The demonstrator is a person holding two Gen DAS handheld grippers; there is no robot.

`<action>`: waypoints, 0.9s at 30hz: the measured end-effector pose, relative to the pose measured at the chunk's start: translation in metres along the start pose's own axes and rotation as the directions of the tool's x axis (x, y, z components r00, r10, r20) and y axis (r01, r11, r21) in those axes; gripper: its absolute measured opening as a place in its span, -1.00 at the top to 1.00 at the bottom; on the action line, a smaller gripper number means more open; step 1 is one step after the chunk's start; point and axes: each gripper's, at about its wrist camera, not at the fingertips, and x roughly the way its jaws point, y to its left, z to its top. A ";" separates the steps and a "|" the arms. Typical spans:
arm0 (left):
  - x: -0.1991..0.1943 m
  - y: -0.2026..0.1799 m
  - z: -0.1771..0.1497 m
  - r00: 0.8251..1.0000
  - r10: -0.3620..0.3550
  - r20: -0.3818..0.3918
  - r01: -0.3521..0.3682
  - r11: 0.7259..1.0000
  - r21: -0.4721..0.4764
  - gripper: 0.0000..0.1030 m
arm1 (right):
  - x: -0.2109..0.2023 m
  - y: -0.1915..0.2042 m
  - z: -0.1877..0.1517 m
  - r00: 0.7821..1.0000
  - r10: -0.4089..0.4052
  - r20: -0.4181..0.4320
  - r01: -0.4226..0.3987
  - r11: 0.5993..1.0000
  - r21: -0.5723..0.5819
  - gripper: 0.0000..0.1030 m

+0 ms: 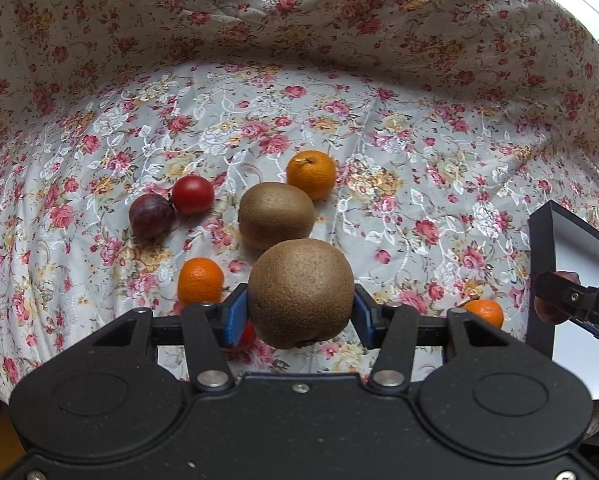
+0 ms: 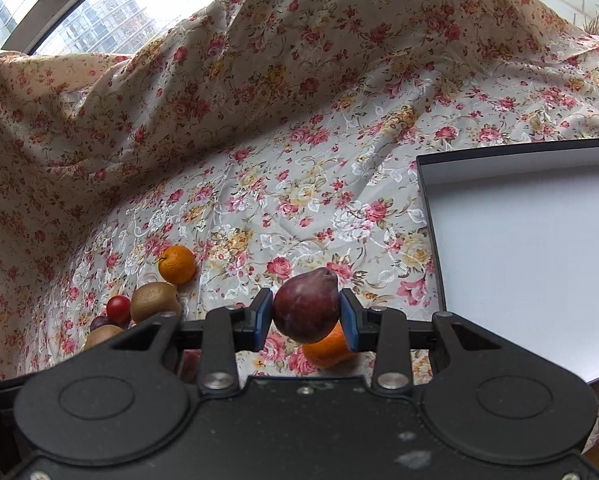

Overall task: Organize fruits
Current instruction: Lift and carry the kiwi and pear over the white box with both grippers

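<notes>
My left gripper [image 1: 299,314] is shut on a brown kiwi [image 1: 301,292], held above the floral cloth. On the cloth beyond it lie a second kiwi [image 1: 276,215], a red tomato [image 1: 192,194], a dark plum [image 1: 152,215] and three small oranges [image 1: 311,174] [image 1: 200,281] [image 1: 485,312]. My right gripper [image 2: 306,320] is shut on a dark red plum [image 2: 306,304], lifted over an orange [image 2: 327,350]. A black-rimmed white tray [image 2: 427,200] lies right of it; the tray [image 1: 539,264] also shows at the right of the left wrist view, with the right gripper's finger [image 1: 567,296] over its edge.
The floral cloth [image 1: 339,128] covers the table and rises in folds behind. In the right wrist view another orange [image 2: 176,265], a kiwi [image 2: 155,302] and a tomato [image 2: 118,309] lie at the lower left. A window [image 2: 91,20] is behind the cloth.
</notes>
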 end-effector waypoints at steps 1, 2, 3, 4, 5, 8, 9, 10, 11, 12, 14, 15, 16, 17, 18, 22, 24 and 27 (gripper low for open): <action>0.001 -0.008 -0.001 1.000 -0.014 -0.007 0.014 1.000 0.007 -0.12 | -0.003 -0.009 0.001 1.000 -0.010 0.004 0.010 1.000 0.015 0.27; 0.001 -0.017 -0.003 0.999 -0.030 -0.013 0.030 0.999 0.017 -0.12 | -0.007 -0.019 0.002 1.000 -0.022 0.009 0.022 0.999 0.031 0.27; 0.001 -0.027 -0.004 0.999 -0.044 -0.015 0.045 0.999 0.031 -0.12 | -0.010 -0.027 0.003 0.999 -0.031 0.013 0.031 0.999 0.043 0.27; -0.001 -0.040 -0.007 0.998 -0.057 -0.014 0.057 0.997 0.052 -0.12 | -0.014 -0.038 0.004 0.999 -0.044 0.019 0.042 0.997 0.059 0.27; -0.002 -0.051 -0.009 0.998 -0.065 -0.010 0.066 0.995 0.075 -0.12 | -0.018 -0.047 0.004 0.998 -0.055 0.023 0.053 0.996 0.072 0.27; -0.007 -0.086 -0.018 0.997 -0.081 0.005 0.079 0.986 0.149 -0.12 | -0.028 -0.080 0.005 0.995 -0.091 0.030 0.087 0.988 0.129 0.27; -0.008 -0.096 -0.021 0.996 -0.085 0.007 0.083 0.982 0.172 -0.12 | -0.031 -0.092 0.005 0.994 -0.102 0.030 0.096 0.984 0.152 0.27; -0.009 -0.107 -0.025 0.996 -0.091 0.005 0.088 0.977 0.192 -0.12 | -0.034 -0.103 0.005 0.993 -0.113 0.030 0.106 0.979 0.175 0.27; -0.009 -0.117 -0.028 0.995 -0.101 0.000 0.099 0.973 0.210 -0.12 | -0.036 -0.112 0.005 0.992 -0.124 0.030 0.116 0.974 0.194 0.27; -0.009 -0.127 -0.031 0.993 -0.114 -0.007 0.113 0.968 0.226 -0.12 | -0.038 -0.123 0.004 0.990 -0.136 0.029 0.127 0.969 0.213 0.27; -0.010 -0.148 -0.039 0.989 -0.146 -0.025 0.147 0.956 0.255 -0.12 | -0.042 -0.140 0.002 0.987 -0.159 0.024 0.148 0.959 0.243 0.27; -0.010 -0.156 -0.043 0.987 -0.156 -0.028 0.158 0.951 0.267 -0.12 | -0.044 -0.150 0.001 0.985 -0.170 0.020 0.159 0.953 0.256 0.27; -0.010 -0.165 -0.046 0.986 -0.164 -0.031 0.166 0.946 0.279 -0.12 | -0.045 -0.157 0.000 0.984 -0.180 0.015 0.169 0.948 0.268 0.27; -0.009 -0.175 -0.050 0.985 -0.168 -0.034 0.171 0.942 0.290 -0.12 | -0.046 -0.163 -0.001 0.982 -0.186 0.012 0.176 0.945 0.277 0.27; -0.008 -0.181 -0.053 0.984 -0.172 -0.037 0.175 0.938 0.299 -0.12 | -0.048 -0.171 -0.004 0.981 -0.196 0.008 0.185 0.939 0.291 0.27; -0.005 -0.207 -0.066 0.981 -0.184 -0.055 0.192 0.925 0.328 -0.12 | -0.057 -0.195 -0.012 0.972 -0.234 0.001 0.221 0.921 0.321 0.27; -0.003 -0.218 -0.071 0.982 -0.181 -0.060 0.191 0.921 0.341 -0.12 | -0.059 -0.203 -0.013 0.968 -0.249 -0.001 0.236 0.914 0.329 0.27; 0.003 -0.230 -0.075 0.984 -0.169 -0.064 0.181 0.917 0.356 -0.12 | -0.064 -0.217 -0.017 0.966 -0.260 -0.001 0.244 0.906 0.347 0.26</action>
